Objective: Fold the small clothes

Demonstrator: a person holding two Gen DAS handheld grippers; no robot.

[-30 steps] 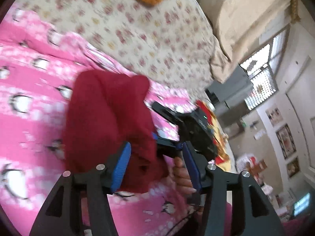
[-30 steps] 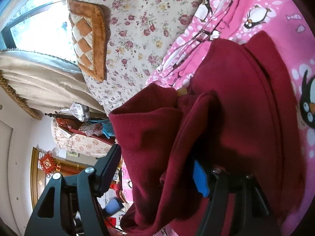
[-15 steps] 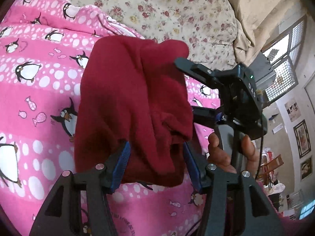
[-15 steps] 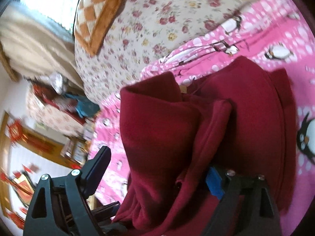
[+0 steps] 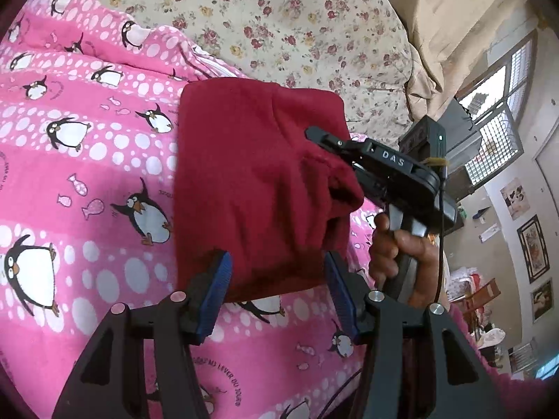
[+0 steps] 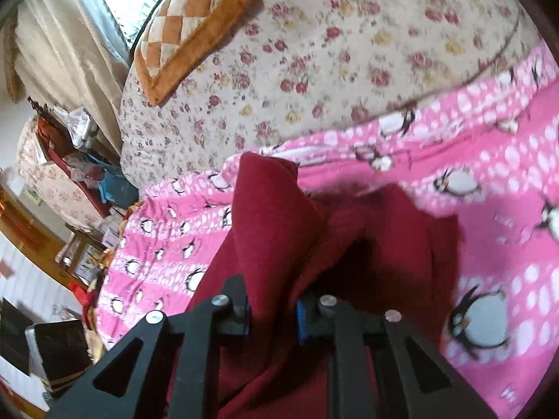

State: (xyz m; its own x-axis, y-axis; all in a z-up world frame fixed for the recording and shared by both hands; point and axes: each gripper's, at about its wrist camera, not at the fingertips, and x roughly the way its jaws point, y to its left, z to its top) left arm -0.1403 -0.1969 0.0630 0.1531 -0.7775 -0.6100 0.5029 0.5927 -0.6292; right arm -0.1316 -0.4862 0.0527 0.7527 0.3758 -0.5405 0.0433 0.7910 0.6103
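A dark red fleece garment (image 5: 251,181) lies folded on the pink penguin blanket (image 5: 87,160). My left gripper (image 5: 277,291) is open, its blue pads on either side of the garment's near edge, not pinching it. My right gripper (image 6: 272,314) is shut on a raised fold of the same garment (image 6: 272,216); it also shows in the left wrist view (image 5: 380,160), held by a hand at the garment's right side.
A floral bedspread (image 5: 279,24) lies beyond the blanket, with an orange checked cushion (image 6: 181,31) on it. Curtains (image 5: 454,17) and a window are at the far side. Cluttered furniture (image 6: 70,153) stands beside the bed.
The left gripper has let go of the garment and drawn back. The garment has come down flatter on the blanket. The right gripper has closed on a fold of it.
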